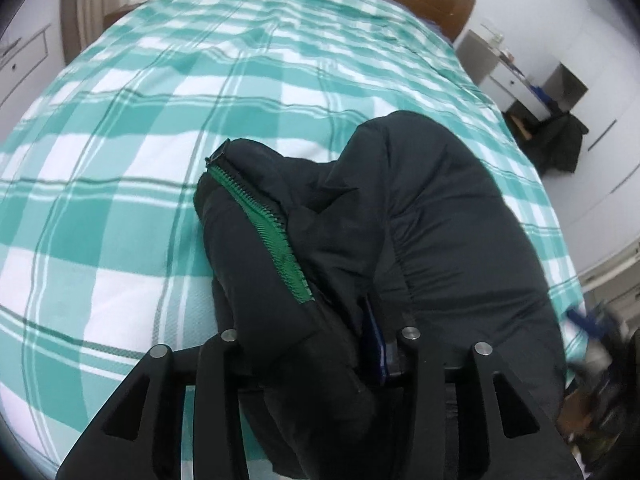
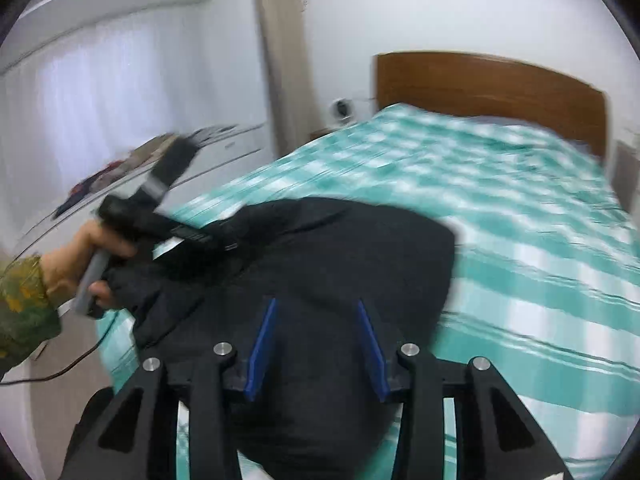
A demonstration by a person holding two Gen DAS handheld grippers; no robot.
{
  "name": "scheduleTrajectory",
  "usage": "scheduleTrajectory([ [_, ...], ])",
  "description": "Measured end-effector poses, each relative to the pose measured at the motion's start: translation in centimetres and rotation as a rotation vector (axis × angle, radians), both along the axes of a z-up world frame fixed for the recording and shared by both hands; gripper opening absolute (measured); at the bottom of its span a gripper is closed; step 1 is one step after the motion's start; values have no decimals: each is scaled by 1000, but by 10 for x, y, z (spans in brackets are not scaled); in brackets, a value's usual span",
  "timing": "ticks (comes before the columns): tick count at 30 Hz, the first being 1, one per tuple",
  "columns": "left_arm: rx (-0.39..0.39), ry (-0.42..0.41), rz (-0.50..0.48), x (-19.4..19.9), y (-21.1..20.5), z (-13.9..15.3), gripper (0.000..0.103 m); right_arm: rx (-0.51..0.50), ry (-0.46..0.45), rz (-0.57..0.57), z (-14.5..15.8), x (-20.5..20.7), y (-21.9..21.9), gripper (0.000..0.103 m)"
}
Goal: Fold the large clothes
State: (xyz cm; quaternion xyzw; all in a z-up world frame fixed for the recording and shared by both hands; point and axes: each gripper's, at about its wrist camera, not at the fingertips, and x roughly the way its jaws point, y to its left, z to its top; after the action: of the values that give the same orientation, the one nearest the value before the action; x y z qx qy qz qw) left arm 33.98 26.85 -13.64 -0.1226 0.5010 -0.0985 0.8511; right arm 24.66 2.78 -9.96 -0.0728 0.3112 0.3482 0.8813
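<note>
Left gripper (image 1: pixel 316 344) first: from its own wrist view you've got a thick fold of the black puffy padded jacket (image 1: pixel 400 220) bunched up between the black fingers, with a sliver of blue pad (image 1: pixel 376 340) peeking out on the right side against the cloth. Looks to me like it's clamped on that fold, right below the bright green zipper strip (image 1: pixel 264 232). In the right wrist view you can see your left hand (image 2: pixel 86 256), in the green patterned sleeve (image 2: pixel 24 304), gripping that tool at the jacket's left edge.

Right gripper (image 2: pixel 318 344) is a different story. Both blue pads (image 2: pixel 262 344) stand apart with jacket showing behind the gap, and I can't see them pinching anything, so I'd call it unclamped and hovering over the near part of the jacket.

The jacket itself sits in a rumpled heap on the near end of the teal and white checked bedspread (image 1: pixel 140 120), nowhere near flat, with the brown wooden headboard (image 2: pixel 480 84) way off at the far end.

My guess on the step: you're gathering it up to spread it out, so real folding hasn't started. Next move probably wants the right one biting a matching edge or hem, well apart from the left grip, then both pulling outward so it lies flat. Watch the puffy fabric, it'll likely slip out of a shallow pinch.
</note>
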Motion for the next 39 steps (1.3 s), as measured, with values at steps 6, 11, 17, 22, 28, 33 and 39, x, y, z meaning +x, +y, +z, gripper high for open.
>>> scheduleTrajectory([
  [6, -78, 58, 25, 7, 13, -33, 43, -80, 77, 24, -73, 14, 32, 42],
  [11, -80, 84, 21, 12, 7, -45, 43, -69, 152, 15, -91, 30, 22, 40],
  [17, 2, 115, -33, 16, -1, -34, 43, -54, 106, 12, -33, 7, 38, 40],
  [22, 1, 151, -68, 22, -1, -32, 44, 36, 46, 164, -27, -23, 85, 40],
  [28, -30, 231, -56, 21, 15, -47, 53, -90, 175, 127, -112, -13, 117, 40],
  [33, -105, 233, 40, 15, 31, -61, 54, -176, 126, 126, -124, -22, 134, 40],
  [39, -101, 153, 52, -1, 28, -57, 56, -133, 265, 211, -78, -30, 122, 40],
])
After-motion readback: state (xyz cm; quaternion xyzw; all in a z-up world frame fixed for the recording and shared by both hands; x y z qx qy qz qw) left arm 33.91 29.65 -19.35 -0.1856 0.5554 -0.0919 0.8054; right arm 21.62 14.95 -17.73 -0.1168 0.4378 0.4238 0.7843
